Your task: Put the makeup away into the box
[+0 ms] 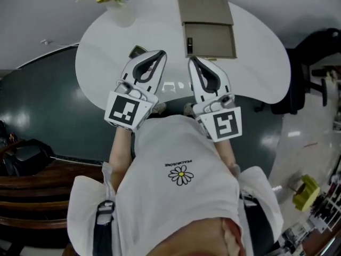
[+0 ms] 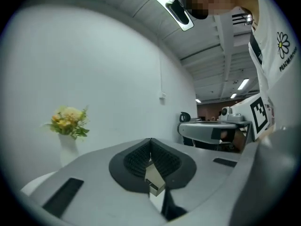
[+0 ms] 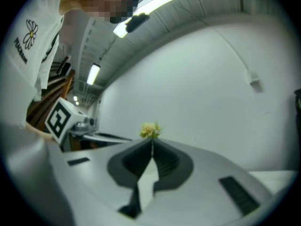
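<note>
- The fingers of my left gripper (image 1: 159, 55) and right gripper (image 1: 193, 62) are pressed together and pinch nothing.
- A small dark makeup piece (image 1: 137, 51) lies on the worktop (image 1: 256, 63), just beside the left fingers.
- The open box (image 1: 209, 39) is ahead of the right gripper.

Person in a white T-shirt (image 1: 176, 148) with short, wide sleeves.
The chest has a daisy print (image 1: 181, 175) beside small black letters. The left gripper (image 1: 159, 54) and right gripper (image 1: 193, 61) are white with dark grey ribbed pads (image 2: 136, 160), and each has a black-and-white marker cube (image 1: 128, 111).
</note>
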